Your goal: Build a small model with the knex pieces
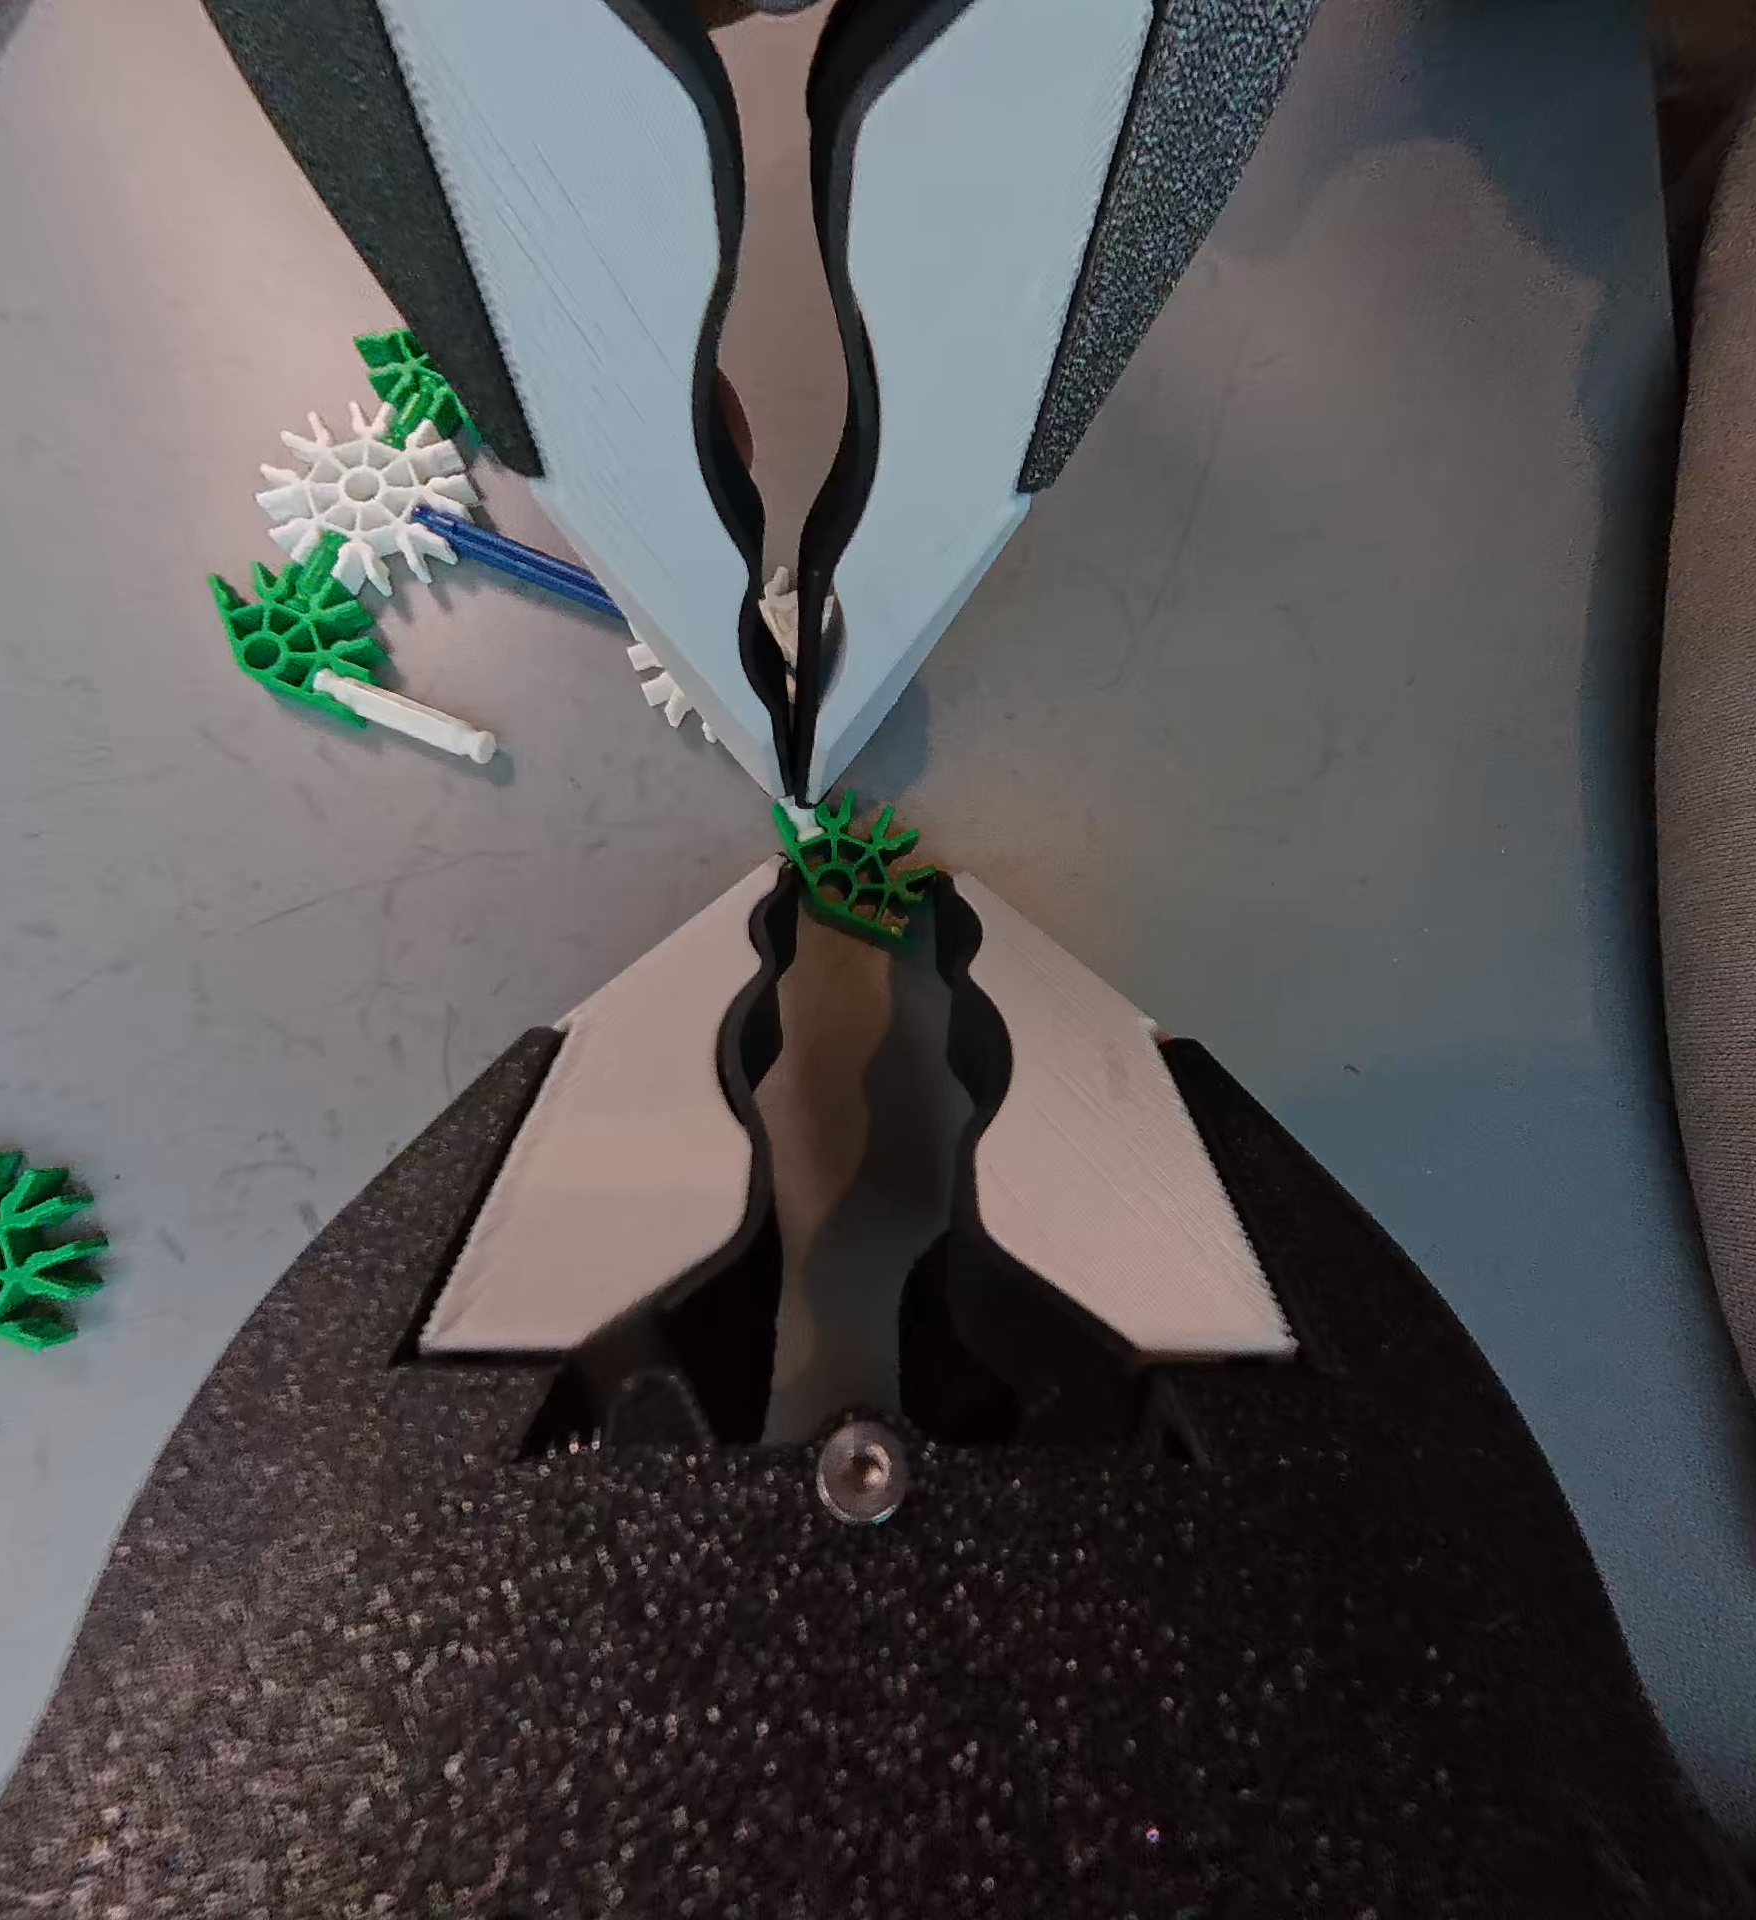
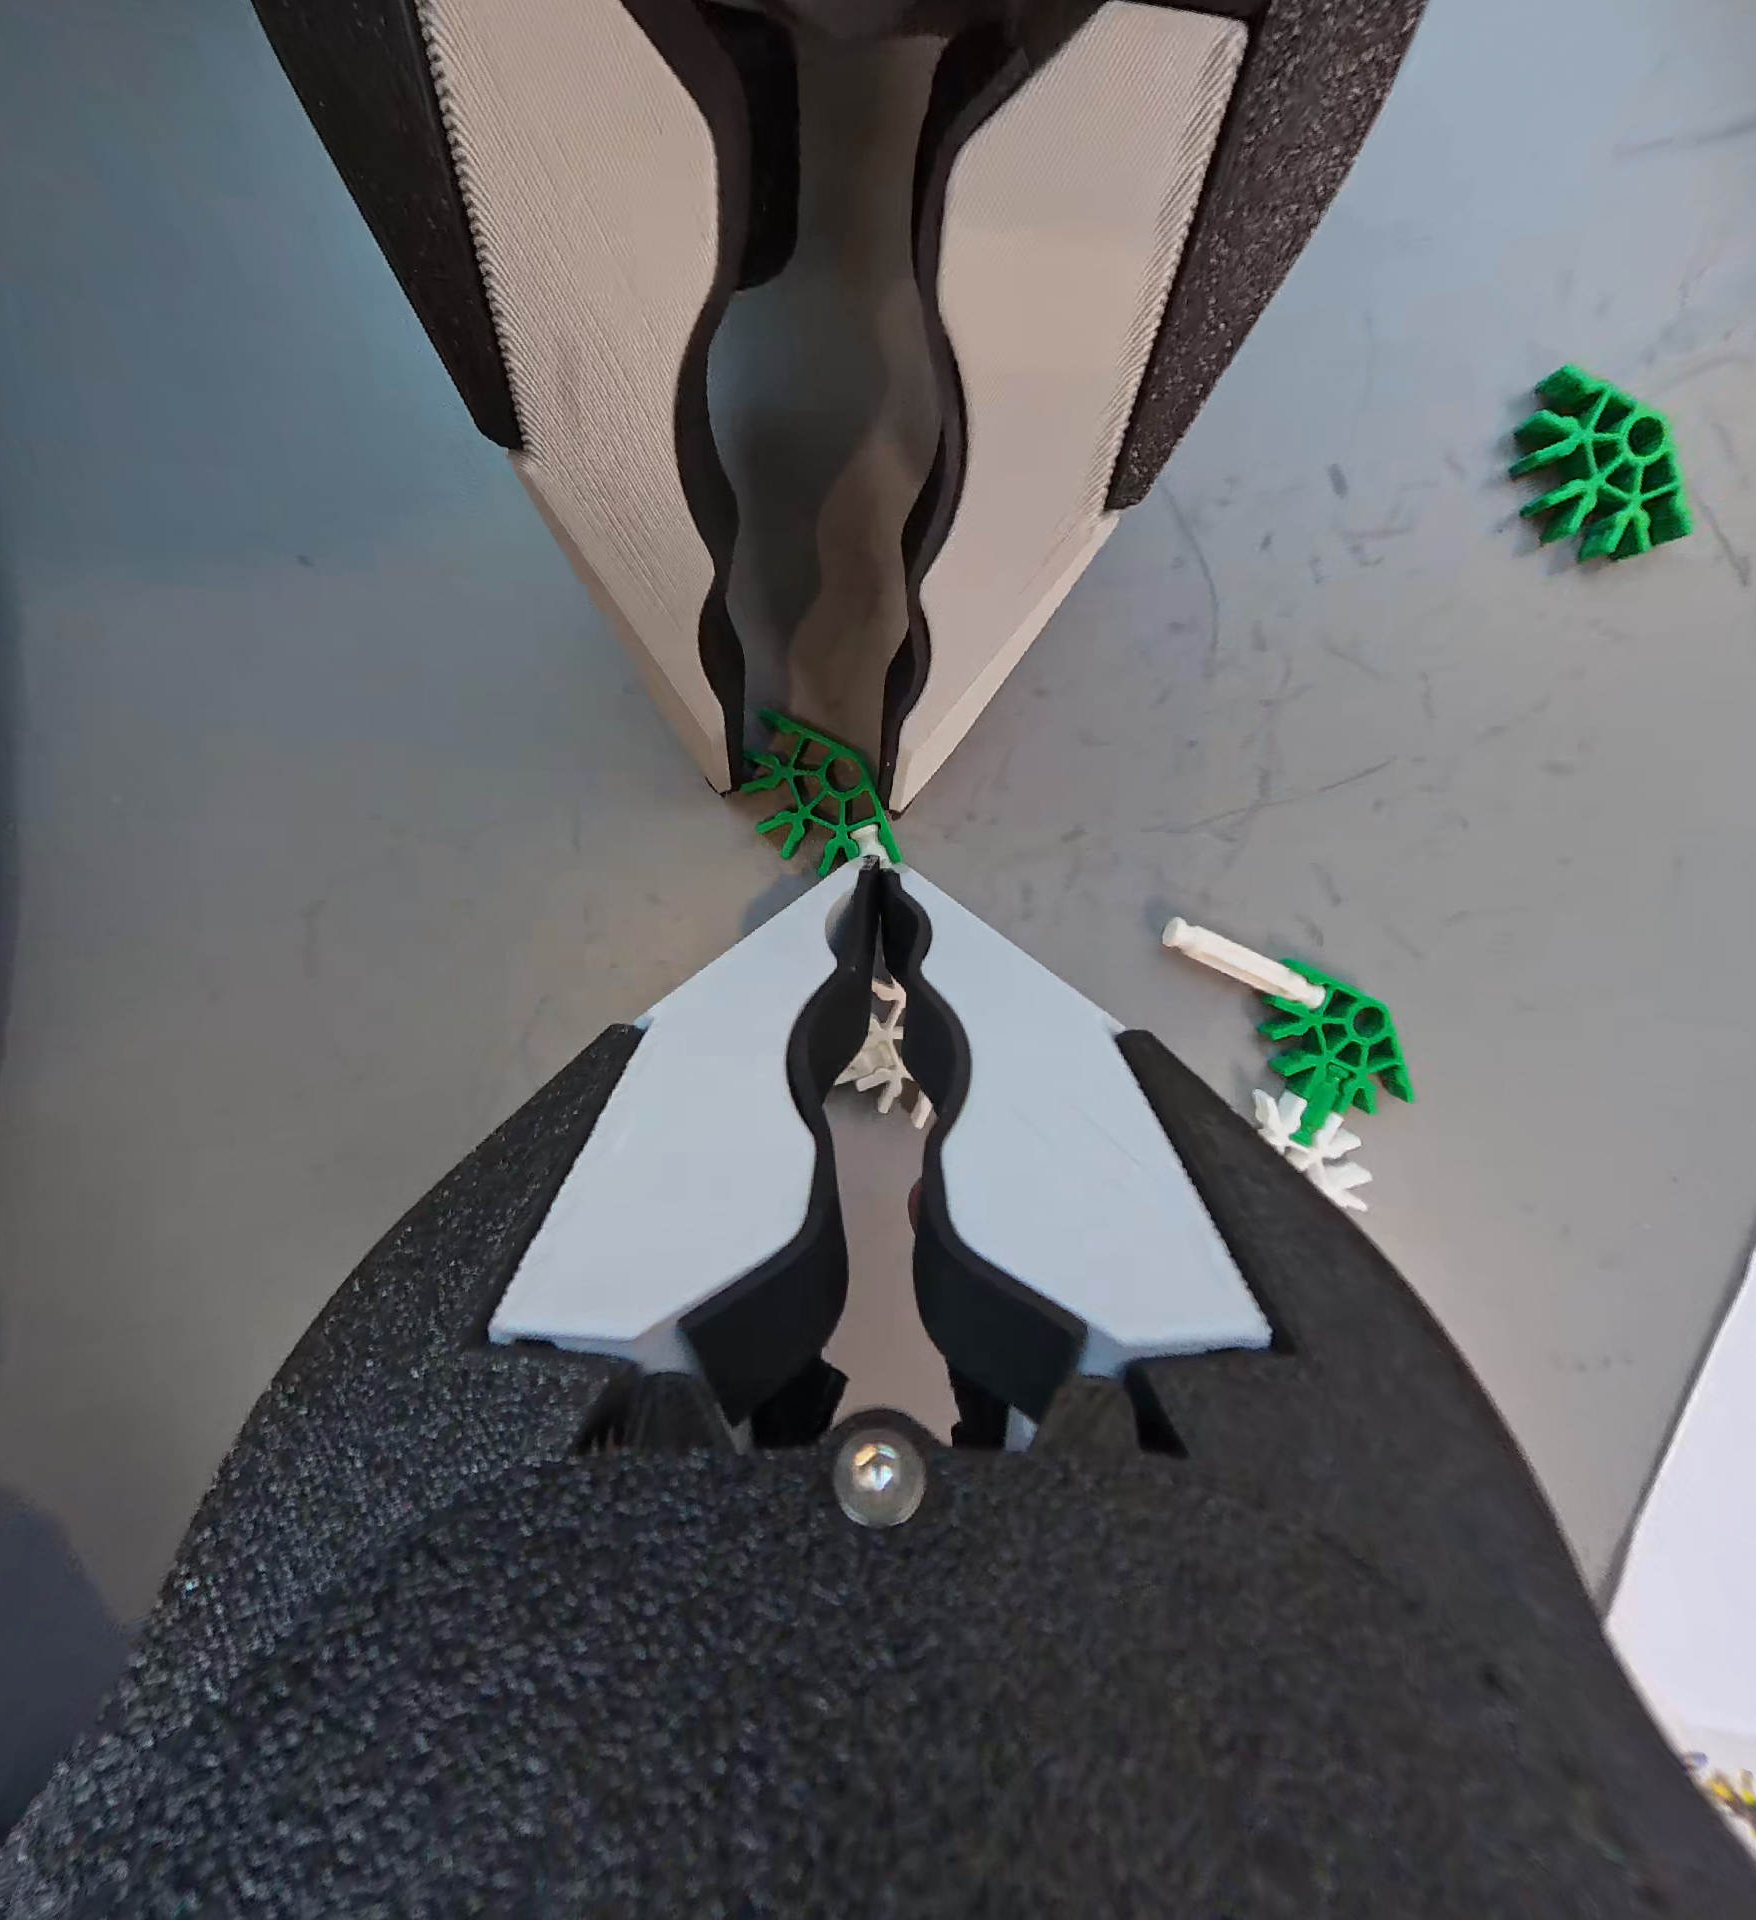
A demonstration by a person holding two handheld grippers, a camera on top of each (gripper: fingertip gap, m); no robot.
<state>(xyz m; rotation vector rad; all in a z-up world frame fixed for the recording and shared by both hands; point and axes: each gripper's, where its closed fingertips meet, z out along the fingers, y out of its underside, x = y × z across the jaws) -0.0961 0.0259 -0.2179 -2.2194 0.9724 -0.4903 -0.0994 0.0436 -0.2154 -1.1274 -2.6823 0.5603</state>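
Grey surface (image 1: 1269,727): scuffed, carries every loose part in both wrist views.

Left gripper (image 1: 858,883): tan fingers, jaws clamped on the held green connector (image 1: 853,873), one tip on each side edge. The connector's open spokes face away from this gripper.

Right gripper (image 2: 874,878): pale blue fingers, facing the left gripper nose to nose. Jaws pressed together at the tips on a white rod (image 2: 866,836).

Printed sheet (image 2: 1736,1403): well apart from the held green connector, at the surface's edge on the right gripper's side.

Small assembly (image 1: 354,540): lies flat on the surface, near the held green connector, beside the right gripper's fingers. It consists of a white snowflake hub (image 1: 365,488) with two green fan pieces, a blue rod (image 1: 521,566) and a short white stub (image 1: 406,717).

Loose green connector (image 1: 1,1247): flat, on its own, farther from the held green connector than the assembly.

Second white snowflake piece (image 2: 884,1049): shows through the gap behind the right gripper's tips. Cannot tell whether it sits on the white rod or lies on the surface beneath.

White rod, exposed end: touching the held green connector at one edge slot. Cannot tell if it is fully seated
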